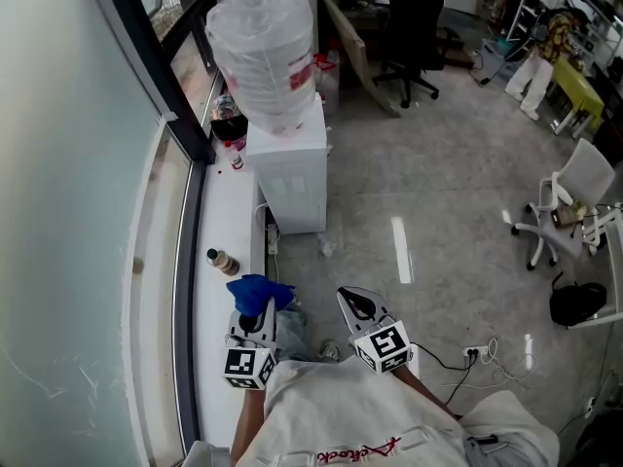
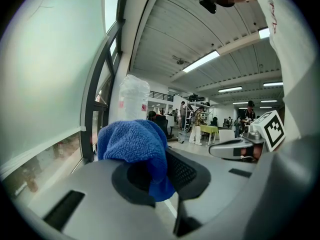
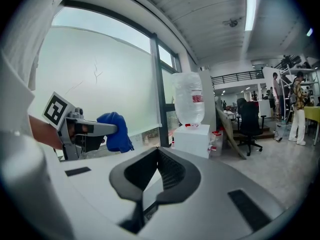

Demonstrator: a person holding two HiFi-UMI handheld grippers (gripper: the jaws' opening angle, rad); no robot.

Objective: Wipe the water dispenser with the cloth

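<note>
My left hand-held gripper (image 1: 257, 311) is clamped on the blue cloth (image 1: 255, 290), beside the white window ledge (image 1: 219, 212). The water dispenser (image 1: 288, 168) stands well ahead of the cloth, against that ledge, its bottle (image 1: 265, 56) on top. My right hand-held gripper (image 1: 358, 305) has its jaws together, holding nothing.

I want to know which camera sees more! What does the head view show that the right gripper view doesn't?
Only the head view shows a small bottle on the white ledge. Only the right gripper view shows the ceiling light. Both show the water dispenser and the blue cloth held by the left gripper.
</note>
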